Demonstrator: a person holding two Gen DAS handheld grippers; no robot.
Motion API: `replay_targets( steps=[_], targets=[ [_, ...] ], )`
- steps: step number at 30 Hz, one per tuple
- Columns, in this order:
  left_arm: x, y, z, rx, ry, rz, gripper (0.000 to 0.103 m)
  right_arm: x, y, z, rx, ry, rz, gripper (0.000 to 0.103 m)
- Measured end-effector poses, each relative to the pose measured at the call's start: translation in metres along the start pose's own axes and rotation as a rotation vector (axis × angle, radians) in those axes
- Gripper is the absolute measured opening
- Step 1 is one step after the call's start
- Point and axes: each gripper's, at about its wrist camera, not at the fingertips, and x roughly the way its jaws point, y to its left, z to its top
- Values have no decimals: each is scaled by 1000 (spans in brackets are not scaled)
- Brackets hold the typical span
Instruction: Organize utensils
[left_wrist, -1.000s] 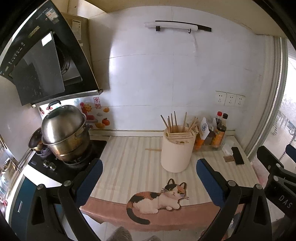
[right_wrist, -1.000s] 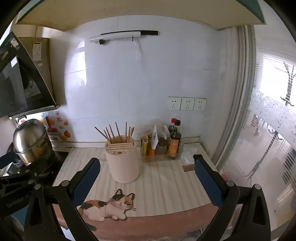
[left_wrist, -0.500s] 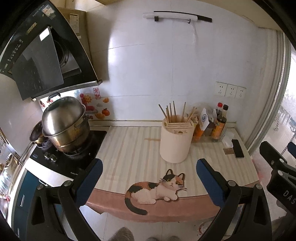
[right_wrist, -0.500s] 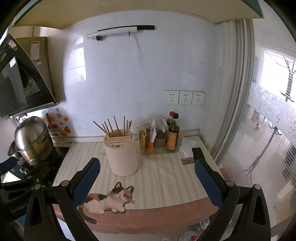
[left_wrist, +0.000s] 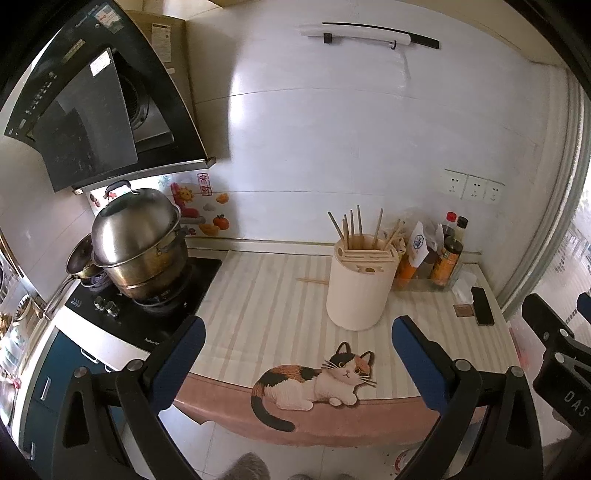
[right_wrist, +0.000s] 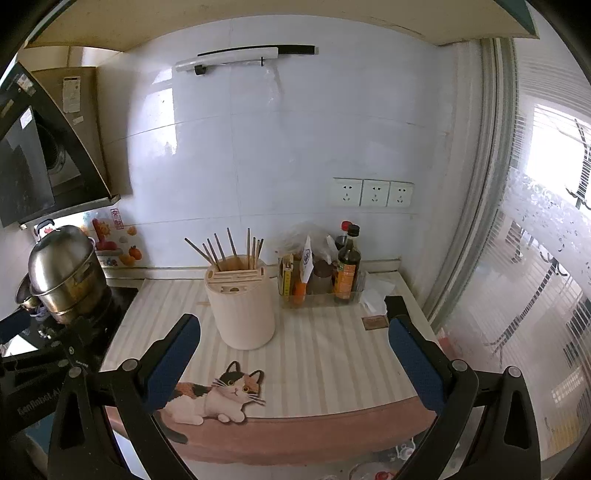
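Wooden loose chopstick (left_wrist: 313, 280) lies crosswise on counter (left_wrist: 266, 295), ahead of left tool (left_wrist: 295, 354); both tools open, empty.

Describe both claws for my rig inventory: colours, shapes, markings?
The left claw and right claw match: black angular frames, silver pivot bolts, and two flat fingers faced with blue pads. White lettering marks the frames, partly unreadable. No cables or sleeves show.

Each gripper, the left gripper (left_wrist: 297, 343) and the right gripper (right_wrist: 293, 345), has black angular plastic arms studded with round silver screws, ending in flat blue-padded fingers (left_wrist: 177, 363), with white lettering printed on the black side housing.
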Motion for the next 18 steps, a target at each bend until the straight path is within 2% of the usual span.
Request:
replay_targets(
  steps=[18],
  targets=[
    [5, 2, 2, 4, 4, 20, 103, 13, 4, 4, -25, 17, 29, 103]
  ],
)
